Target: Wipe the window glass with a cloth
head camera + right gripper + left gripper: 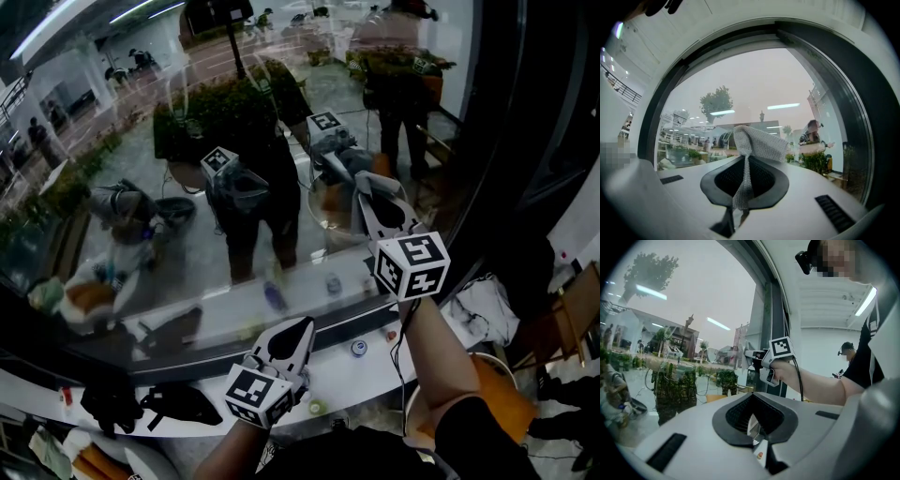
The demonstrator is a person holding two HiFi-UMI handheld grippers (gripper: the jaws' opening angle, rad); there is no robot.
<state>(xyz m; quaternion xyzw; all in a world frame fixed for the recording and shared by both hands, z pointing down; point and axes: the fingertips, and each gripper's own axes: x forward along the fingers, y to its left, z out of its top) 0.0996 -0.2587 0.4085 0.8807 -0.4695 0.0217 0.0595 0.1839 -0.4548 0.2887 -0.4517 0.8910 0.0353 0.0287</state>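
While near window glass (754, 84), cloth (757, 140) tight between right gripper (367, 192) jaws; left gripper (302, 328) jaws together.

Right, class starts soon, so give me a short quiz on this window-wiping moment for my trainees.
1. Which gripper clamps the cloth?
2. True or false: the left gripper has its jaws wide apart.
3. The cloth is held up toward: A the window glass, B the floor, C a bucket.
Key: 1 the right gripper; 2 false, they are together with nothing between them; 3 A.
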